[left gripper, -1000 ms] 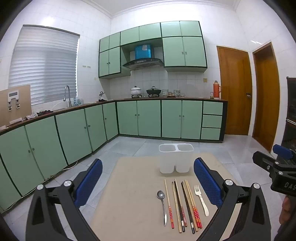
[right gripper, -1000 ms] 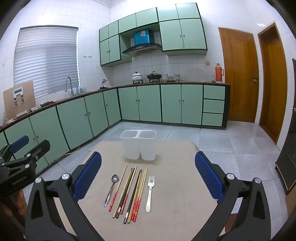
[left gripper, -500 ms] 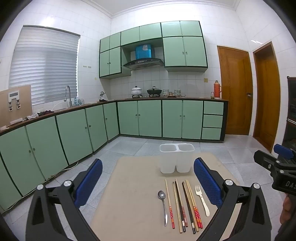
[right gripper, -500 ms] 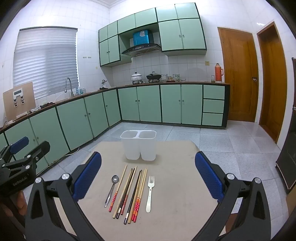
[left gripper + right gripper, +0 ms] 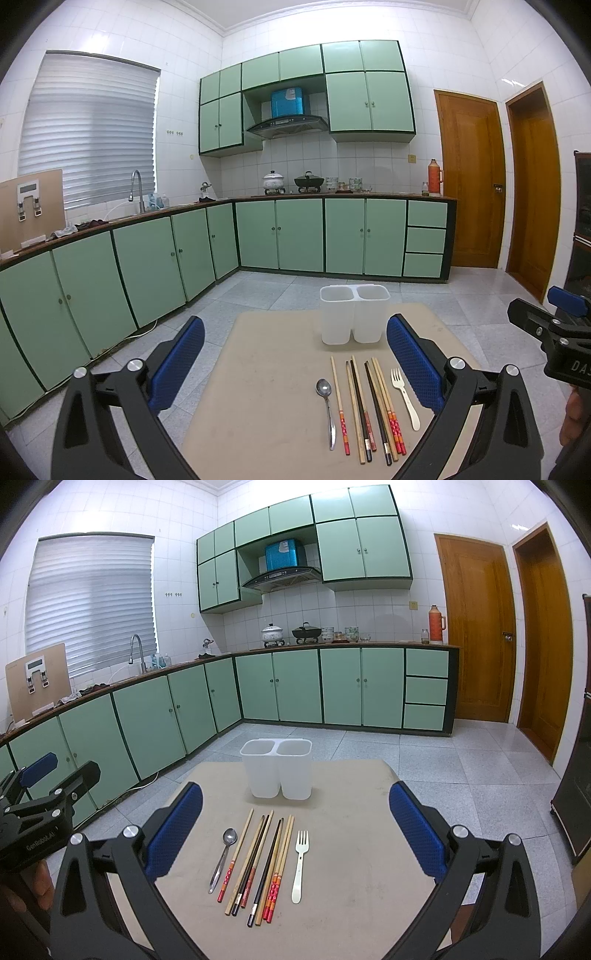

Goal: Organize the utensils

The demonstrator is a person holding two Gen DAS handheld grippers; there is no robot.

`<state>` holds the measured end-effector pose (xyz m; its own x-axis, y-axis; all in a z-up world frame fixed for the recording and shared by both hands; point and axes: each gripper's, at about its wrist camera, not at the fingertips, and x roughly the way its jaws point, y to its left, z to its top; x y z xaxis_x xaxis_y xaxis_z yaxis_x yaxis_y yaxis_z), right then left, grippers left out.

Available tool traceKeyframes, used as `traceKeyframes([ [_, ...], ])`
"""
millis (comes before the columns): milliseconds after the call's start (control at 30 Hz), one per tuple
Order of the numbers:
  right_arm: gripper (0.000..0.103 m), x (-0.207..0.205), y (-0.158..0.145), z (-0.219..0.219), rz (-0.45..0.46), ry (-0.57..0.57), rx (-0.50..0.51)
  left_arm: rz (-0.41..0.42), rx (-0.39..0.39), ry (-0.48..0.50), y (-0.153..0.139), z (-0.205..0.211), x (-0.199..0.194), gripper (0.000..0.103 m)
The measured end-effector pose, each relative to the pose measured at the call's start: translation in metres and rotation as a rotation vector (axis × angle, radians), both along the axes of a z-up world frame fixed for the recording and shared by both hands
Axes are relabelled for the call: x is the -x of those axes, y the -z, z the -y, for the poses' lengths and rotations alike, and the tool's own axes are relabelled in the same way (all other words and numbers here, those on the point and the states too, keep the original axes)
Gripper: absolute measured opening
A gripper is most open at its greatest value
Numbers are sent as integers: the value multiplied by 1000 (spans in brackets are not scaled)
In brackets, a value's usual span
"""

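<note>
Utensils lie in a row on the beige counter point(image 5: 351, 849), handles toward the cameras: a metal spoon point(image 5: 223, 856) on the left, a bundle of chopsticks point(image 5: 264, 864) in the middle, and a cream plastic fork point(image 5: 299, 864) on the right. The chopsticks are slim sticks, some pale wood, some black, several with red patterned ends; they lie close together, and how many touch is hard to tell at this size. Beyond their tips stands a white translucent holder point(image 5: 277, 768) with two open, smooth-walled compartments, set apart from the row and near the far edge of the counter. Bare counter lies wide to the right of the fork and to the left of the spoon, and a strip runs between the row and the holder. The counter's corners are rounded, with grey floor tiles beyond every edge.

The right gripper point(image 5: 295, 834) hangs above the near edge, its jaws spread wide and released, blue textured pads facing inward. The left gripper point(image 5: 295, 365), likewise spread and holding nothing, sits off to the left of the row.
</note>
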<state>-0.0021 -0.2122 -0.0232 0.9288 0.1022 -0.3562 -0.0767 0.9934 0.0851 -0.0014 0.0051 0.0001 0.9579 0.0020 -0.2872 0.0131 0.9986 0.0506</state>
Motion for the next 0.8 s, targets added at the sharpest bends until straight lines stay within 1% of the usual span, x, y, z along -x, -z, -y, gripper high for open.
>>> traceKeyframes([
  [800, 98, 0, 1, 0, -1, 0, -1, -1, -3, -1, 0, 0, -1, 97],
])
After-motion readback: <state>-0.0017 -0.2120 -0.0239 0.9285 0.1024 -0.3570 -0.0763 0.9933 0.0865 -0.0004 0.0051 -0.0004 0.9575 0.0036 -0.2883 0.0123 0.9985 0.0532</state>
